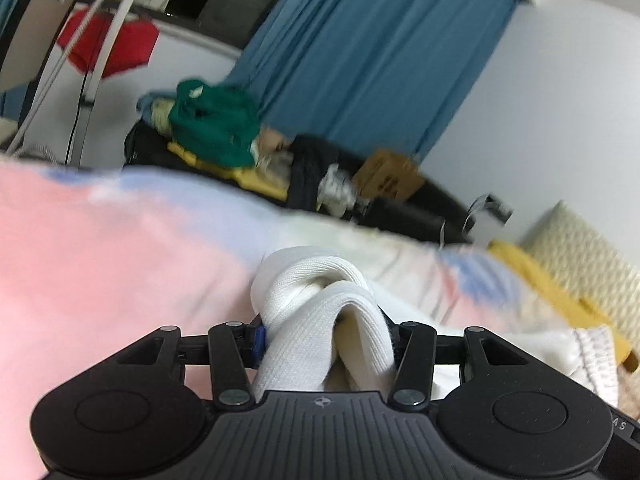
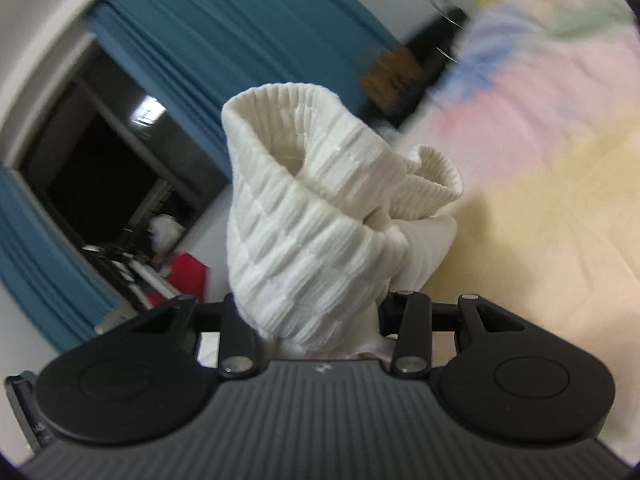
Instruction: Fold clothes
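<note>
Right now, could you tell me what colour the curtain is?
Blue; the curtain shows best in the left wrist view.

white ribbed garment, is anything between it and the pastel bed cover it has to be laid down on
Nothing visible. The left gripper and right gripper each clamp a bunch of the white ribbed garment, and the pastel bed cover beside it looks bare.

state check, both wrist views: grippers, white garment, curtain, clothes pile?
left gripper: shut on bunched white cloth
right gripper: shut on ribbed white cuff
white garment: bunched, unfolded
blue curtain: drawn aside, hanging
green garment: crumpled on the pile
pastel sheet: spread out
</note>
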`<state>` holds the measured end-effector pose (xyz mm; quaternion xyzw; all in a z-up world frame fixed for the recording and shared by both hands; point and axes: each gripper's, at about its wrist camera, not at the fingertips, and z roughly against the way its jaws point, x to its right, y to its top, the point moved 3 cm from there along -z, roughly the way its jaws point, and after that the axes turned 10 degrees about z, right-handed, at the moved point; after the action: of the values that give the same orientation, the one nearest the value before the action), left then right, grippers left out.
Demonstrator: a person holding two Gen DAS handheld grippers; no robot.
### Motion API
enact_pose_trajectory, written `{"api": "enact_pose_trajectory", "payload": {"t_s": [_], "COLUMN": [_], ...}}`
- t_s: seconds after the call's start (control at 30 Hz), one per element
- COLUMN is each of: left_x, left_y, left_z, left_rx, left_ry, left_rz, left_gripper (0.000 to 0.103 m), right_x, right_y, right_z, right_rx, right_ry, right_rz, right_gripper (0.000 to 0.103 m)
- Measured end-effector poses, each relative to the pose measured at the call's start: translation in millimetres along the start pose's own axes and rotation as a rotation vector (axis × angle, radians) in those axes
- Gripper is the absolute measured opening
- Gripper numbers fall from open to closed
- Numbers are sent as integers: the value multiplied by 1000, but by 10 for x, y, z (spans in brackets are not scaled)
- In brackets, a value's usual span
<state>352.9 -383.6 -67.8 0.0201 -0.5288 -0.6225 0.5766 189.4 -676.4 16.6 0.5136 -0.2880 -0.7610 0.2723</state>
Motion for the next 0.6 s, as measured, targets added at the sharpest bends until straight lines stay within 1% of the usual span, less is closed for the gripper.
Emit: {"api": "enact_pose_trajectory", "payload": {"t_s": [0.07,0.13,0.2,0.27,0.3,0.33,0.37,0.43,0.5,0.6], "left_x": [-200,-385,-579,-679,-672,-628,-559,-403,-247,52], "left_y": [-193,-275,-301,-249,-213,-177,-126,-11,83,162], "left_z": [-37,-55,-38,-32,-12,41,123,343,612,1061], "left_rx": [-25,-66,-119,-153,-160,-162,-156,-133,-117,-95], "left_ry": [30,44,48,50,56,68,81,99,92,100], "left_rz": [-1,-16,-11,9,6,-15,-46,-102,-140,-218], "left_gripper": [55,57,60,63,63,63,62,61,62,63], "right_x": [181,247,270,279,277,275,249,145,26,-200], "right_y": [-243,-427,-550,-618,-609,-600,-580,-507,-439,-304], "right_z": [-56,-36,26,89,116,142,197,357,564,895], "right_rx": [-60,-71,-105,-144,-163,-183,-202,-221,-230,-214], "right_ry": [-27,-42,-60,-78,-87,-95,-115,-170,-207,-206], "right_rz": [-38,-28,-61,-102,-122,-141,-135,-86,-42,28], "right_gripper": [44,47,53,61,61,62,62,63,63,63]}}
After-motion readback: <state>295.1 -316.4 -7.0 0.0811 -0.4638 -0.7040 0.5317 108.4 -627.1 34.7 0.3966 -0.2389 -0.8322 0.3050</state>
